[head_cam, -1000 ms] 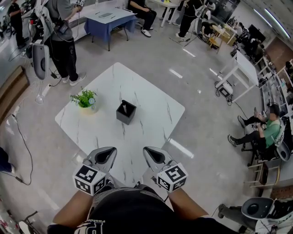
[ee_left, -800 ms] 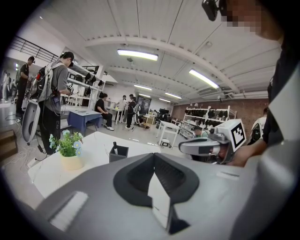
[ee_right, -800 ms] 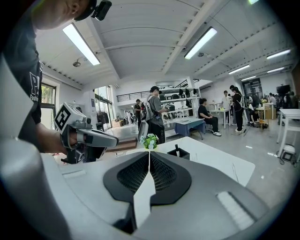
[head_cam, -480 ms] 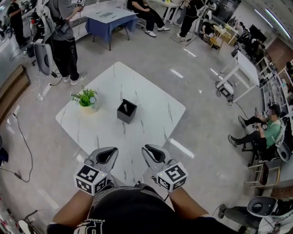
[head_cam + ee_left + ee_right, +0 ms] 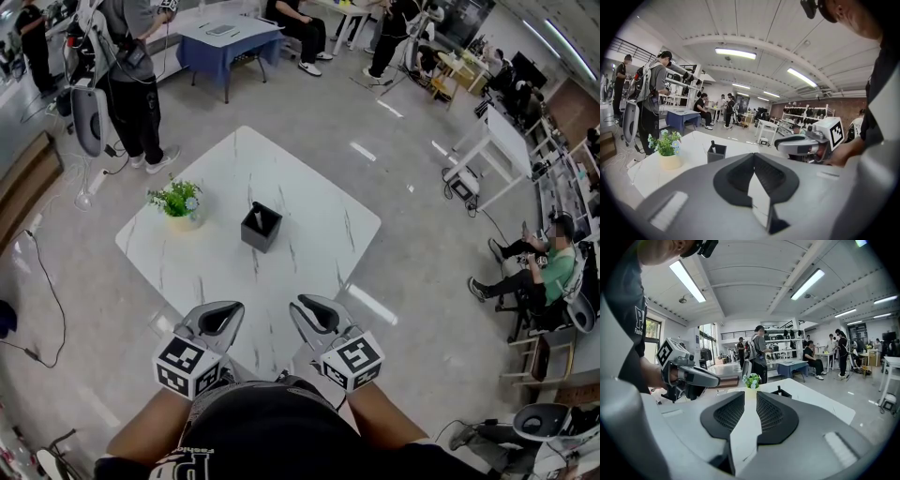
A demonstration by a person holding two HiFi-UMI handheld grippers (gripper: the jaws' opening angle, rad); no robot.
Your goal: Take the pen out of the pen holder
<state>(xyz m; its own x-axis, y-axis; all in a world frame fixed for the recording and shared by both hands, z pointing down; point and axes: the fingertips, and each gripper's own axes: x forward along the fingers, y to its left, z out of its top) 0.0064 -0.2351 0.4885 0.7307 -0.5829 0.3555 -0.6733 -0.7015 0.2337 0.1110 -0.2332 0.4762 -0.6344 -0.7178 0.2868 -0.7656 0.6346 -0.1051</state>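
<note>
Legible text, one item: large white capital "P" on the person's black shirt, far left of the right gripper view. Same shirt at the bottom edge of the head view: white lettering, cut off by the frame, with a smaller line above it too small to read. Left marker cube and right marker cube, lower centre of the head view: black-and-white square codes only, no letters or numbers

Bright ceiling strip lights, floor glare, fisheye edges, blurred near foreground
</note>
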